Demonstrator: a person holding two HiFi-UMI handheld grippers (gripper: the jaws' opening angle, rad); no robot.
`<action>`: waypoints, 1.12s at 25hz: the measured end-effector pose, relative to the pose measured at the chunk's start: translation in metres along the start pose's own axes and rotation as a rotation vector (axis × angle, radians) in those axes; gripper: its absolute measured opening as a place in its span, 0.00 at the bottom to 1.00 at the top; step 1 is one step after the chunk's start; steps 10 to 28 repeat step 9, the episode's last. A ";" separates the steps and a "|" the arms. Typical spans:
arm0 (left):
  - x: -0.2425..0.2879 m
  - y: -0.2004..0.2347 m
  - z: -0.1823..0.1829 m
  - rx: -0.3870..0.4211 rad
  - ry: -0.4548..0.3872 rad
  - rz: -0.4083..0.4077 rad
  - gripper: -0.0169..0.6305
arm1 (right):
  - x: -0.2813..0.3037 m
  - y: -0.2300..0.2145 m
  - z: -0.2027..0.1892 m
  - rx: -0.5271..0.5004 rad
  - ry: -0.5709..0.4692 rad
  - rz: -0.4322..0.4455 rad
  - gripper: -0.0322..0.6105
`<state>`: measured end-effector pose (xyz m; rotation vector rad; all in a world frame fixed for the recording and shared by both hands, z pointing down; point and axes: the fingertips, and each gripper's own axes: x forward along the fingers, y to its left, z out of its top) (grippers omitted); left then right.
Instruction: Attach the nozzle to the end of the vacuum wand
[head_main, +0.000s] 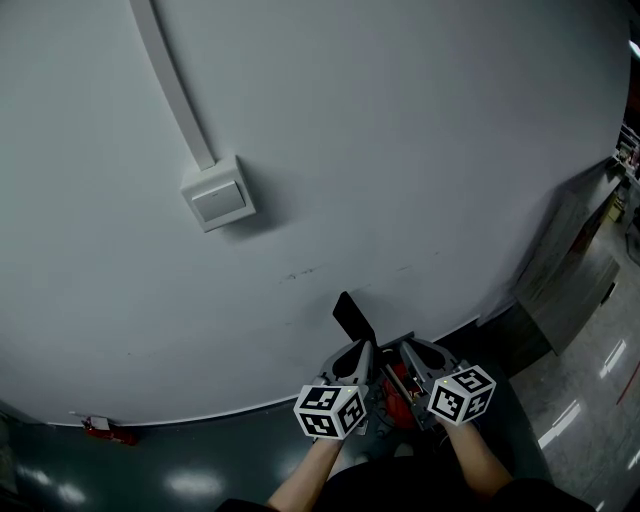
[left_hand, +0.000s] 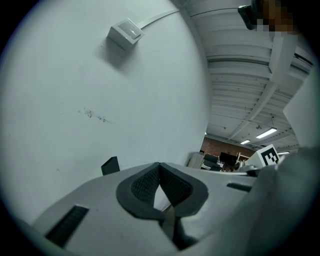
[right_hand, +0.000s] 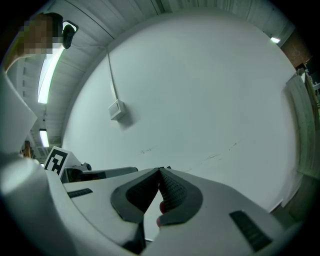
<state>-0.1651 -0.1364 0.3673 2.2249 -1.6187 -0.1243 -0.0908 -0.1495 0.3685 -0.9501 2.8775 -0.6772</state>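
Low in the head view, my left gripper (head_main: 367, 347) and right gripper (head_main: 405, 350) sit side by side, pointing at a pale grey wall (head_main: 400, 150). Both are shut, pads meeting at the tips with nothing between them (left_hand: 160, 165) (right_hand: 160, 171). A black flat-ended piece (head_main: 352, 315) sticks up just beyond the left gripper; in the left gripper view the same black piece (left_hand: 110, 165) shows left of the jaws. I cannot tell whether it is the nozzle or the wand. A red part (head_main: 400, 383) lies low between the grippers and the red part (right_hand: 161, 206) shows through the right jaws' gap.
A white switch box (head_main: 217, 195) with a conduit (head_main: 172, 85) running up from it is fixed to the wall. A small red object (head_main: 104, 430) lies on the dark floor at the wall's foot, left. Grey boards (head_main: 572, 255) lean at the right.
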 end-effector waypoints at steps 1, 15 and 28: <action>0.000 0.002 0.000 -0.002 -0.002 0.001 0.03 | 0.002 0.000 0.000 0.000 -0.001 0.002 0.08; 0.002 0.016 0.001 -0.021 -0.006 0.011 0.03 | 0.015 -0.002 -0.002 0.000 0.007 0.002 0.08; 0.002 0.016 0.001 -0.021 -0.006 0.011 0.03 | 0.015 -0.002 -0.002 0.000 0.007 0.002 0.08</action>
